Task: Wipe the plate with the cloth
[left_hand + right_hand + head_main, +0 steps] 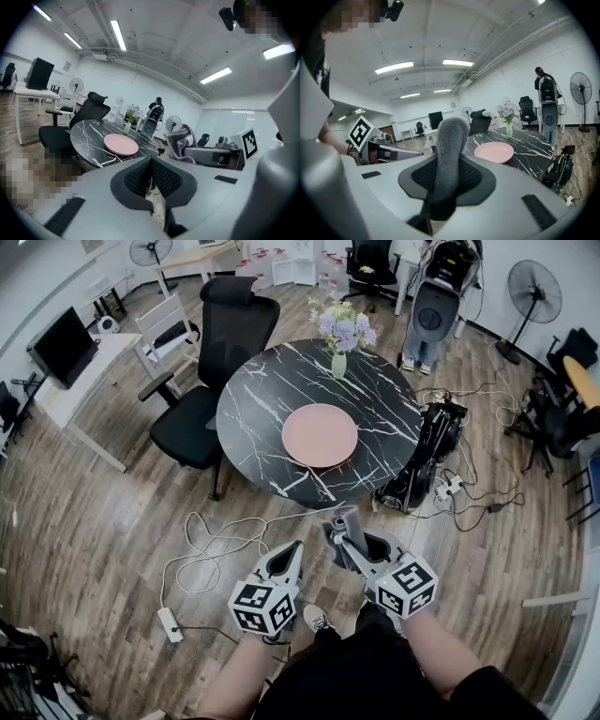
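A pink plate (320, 435) lies on the round black marble table (262, 399), on its near right part; it also shows as the plate (121, 144) and the plate (494, 152) in the two gripper views. My right gripper (345, 532) is shut on a grey cloth (349, 529) that sticks up between its jaws, the cloth (450, 154) filling the middle of the right gripper view. My left gripper (289, 557) is shut with nothing in it, its jaws (151, 180) meeting. Both are held over the floor, short of the table.
A vase of flowers (342, 334) stands at the table's far edge. A black office chair (211, 381) sits at the table's left. A black machine (424, 456) leans by the table's right side. Cables and a power strip (171, 624) lie on the wooden floor.
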A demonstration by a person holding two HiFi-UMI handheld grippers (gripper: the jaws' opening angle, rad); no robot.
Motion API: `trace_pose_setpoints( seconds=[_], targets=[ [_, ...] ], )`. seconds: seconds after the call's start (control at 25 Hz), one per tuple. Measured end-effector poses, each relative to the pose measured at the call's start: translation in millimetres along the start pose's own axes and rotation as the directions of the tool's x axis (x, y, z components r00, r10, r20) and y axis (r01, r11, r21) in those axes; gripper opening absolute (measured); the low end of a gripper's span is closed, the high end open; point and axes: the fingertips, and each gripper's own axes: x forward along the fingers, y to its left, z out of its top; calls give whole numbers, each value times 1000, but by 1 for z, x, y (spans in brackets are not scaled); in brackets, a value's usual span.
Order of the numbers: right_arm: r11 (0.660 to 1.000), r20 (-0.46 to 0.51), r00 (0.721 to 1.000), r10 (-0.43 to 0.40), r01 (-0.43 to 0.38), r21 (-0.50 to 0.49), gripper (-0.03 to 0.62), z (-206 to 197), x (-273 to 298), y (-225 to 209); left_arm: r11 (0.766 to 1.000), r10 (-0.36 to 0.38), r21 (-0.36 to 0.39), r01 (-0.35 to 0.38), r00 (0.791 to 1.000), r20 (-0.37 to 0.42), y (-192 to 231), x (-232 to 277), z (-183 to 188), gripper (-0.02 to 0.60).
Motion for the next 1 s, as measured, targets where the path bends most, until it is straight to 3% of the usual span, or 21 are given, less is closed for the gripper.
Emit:
trace_pose_setpoints(
  seconds=[1.0],
  targets=[
    [998,36,999,35,-37,53,107,8,8,-10,1000,22,2,-22,1000,6,5,4,2,18]
  ],
)
